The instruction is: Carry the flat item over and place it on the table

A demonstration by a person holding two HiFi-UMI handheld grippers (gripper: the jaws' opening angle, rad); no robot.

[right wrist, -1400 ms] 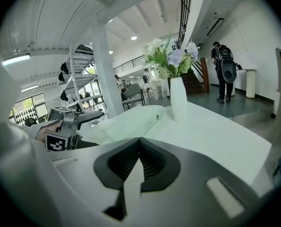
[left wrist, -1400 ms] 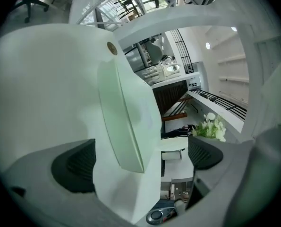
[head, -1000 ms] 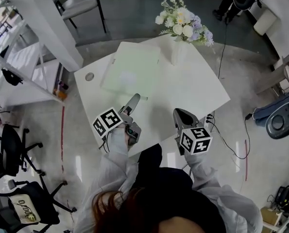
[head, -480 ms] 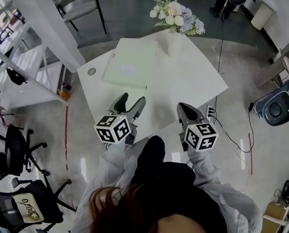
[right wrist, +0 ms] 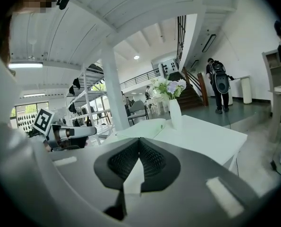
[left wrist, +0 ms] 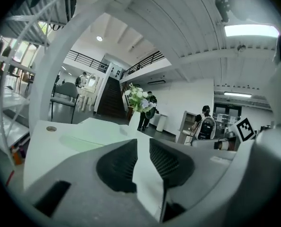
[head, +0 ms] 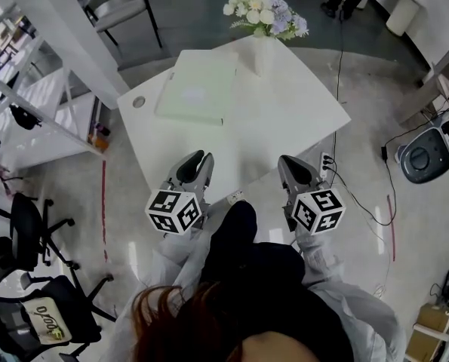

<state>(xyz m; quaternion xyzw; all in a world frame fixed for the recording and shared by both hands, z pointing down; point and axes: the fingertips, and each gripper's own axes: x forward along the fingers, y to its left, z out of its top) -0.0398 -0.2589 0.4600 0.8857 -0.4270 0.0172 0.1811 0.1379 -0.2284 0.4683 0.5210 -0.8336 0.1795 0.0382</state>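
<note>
Tabletop space is looking white and square (head: 284, 127), and it is sitting on a pale, shiny floor (head: 73, 179). The flat item (head: 198, 89), a thin pale green sheet, is lying on the far left part of the tabletop. A small round hole (head: 139, 102) is showing near the left corner. A white vase of flowers (head: 263, 13) is standing at the far edge, just beside the flat item.

Black office chairs (head: 16, 232) are standing on the left. A white rack (head: 35, 104) is rising near them, and a gray chair (head: 122, 6) is waiting at the back. A black cable (head: 337, 66) is running across the floor on the right, near a round gray machine (head: 428, 153).

The left claw (head: 199, 159) is hanging over the near edge. Its jaws are closing, with a thin gap and nothing between them. The right claw (head: 287, 159) is hanging beside it with its jaws pressed together, holding nothing. Both are staying well apart from the flat item.

Each claw is wearing a cube with black and white squares, but no words. A seat cushion (head: 43, 324) is showing curly writing, too small to read.
</note>
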